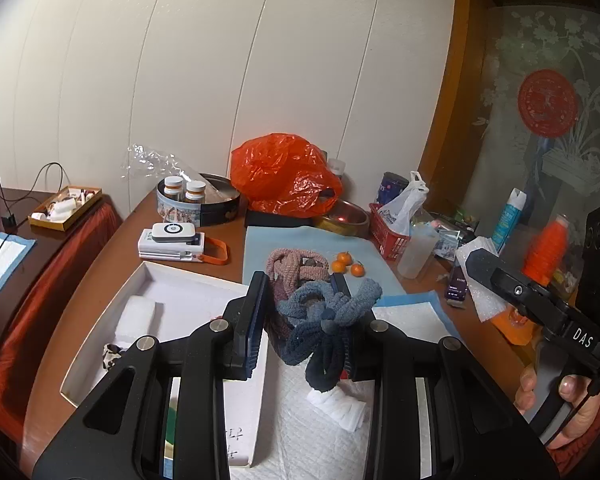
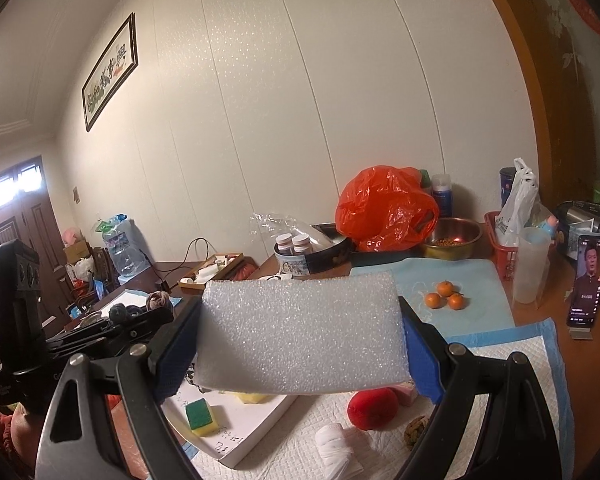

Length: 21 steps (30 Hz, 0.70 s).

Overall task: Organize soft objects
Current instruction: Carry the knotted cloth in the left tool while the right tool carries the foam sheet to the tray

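— While both claws are loaded above the tabletop (image 2: pixel 532 344), which step would you say is in hand?

— Carrying, I'd judge. The right claw (image 2: pixel 300 344) pinches a white foam sheet (image 2: pixel 300 332) across its width, jaws spread wide and pressing on both ends, held in the air. The left claw (image 1: pixel 300 312) is squeezed narrow on a bundle of knotted cloth rings (image 1: pixel 324 316), blue and pink, hanging over the box's edge.

— And next?

— Probably lowering each into the white box (image 1: pixel 256 400), then letting go. The foam is broad, so it needs a flat, free patch.

— What's in the box already?

— A white foam roll (image 1: pixel 138 316) and a small patterned scrap (image 1: pixel 110 354) at one end, a green-and-yellow sponge (image 2: pixel 201 416) at the other. Outside it on the mat lie a rolled white cloth (image 2: pixel 334 446) and a red ball (image 2: pixel 374 408).
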Tool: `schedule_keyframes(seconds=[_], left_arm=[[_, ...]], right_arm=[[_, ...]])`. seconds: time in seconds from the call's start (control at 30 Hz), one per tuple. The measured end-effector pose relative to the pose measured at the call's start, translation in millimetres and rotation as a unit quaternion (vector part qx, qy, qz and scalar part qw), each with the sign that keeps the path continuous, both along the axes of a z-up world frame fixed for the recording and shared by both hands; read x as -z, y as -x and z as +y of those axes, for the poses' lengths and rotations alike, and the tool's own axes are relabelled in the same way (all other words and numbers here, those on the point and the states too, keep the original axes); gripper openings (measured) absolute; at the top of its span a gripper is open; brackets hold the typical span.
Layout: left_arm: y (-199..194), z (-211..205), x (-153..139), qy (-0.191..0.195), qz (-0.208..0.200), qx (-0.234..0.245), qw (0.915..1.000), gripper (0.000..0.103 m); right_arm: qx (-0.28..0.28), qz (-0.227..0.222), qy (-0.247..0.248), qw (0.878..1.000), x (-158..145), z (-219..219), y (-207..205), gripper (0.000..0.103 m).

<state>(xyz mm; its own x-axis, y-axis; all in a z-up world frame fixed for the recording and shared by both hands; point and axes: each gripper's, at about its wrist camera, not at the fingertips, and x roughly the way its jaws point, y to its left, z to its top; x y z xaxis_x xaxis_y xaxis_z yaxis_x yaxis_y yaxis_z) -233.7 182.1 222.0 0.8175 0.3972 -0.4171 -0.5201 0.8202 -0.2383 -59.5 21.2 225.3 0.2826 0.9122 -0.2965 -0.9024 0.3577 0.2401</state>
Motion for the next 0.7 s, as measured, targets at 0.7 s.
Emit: schedule_keyframes(seconds=[0.7], left_arm=[[21.9,22.4,7.5,0.014,0.003,-0.009,0.9999,0.031]], right_arm=[[-0.006,0.006,0.011,1.0,7.0,21.4,16.3,0.09]])
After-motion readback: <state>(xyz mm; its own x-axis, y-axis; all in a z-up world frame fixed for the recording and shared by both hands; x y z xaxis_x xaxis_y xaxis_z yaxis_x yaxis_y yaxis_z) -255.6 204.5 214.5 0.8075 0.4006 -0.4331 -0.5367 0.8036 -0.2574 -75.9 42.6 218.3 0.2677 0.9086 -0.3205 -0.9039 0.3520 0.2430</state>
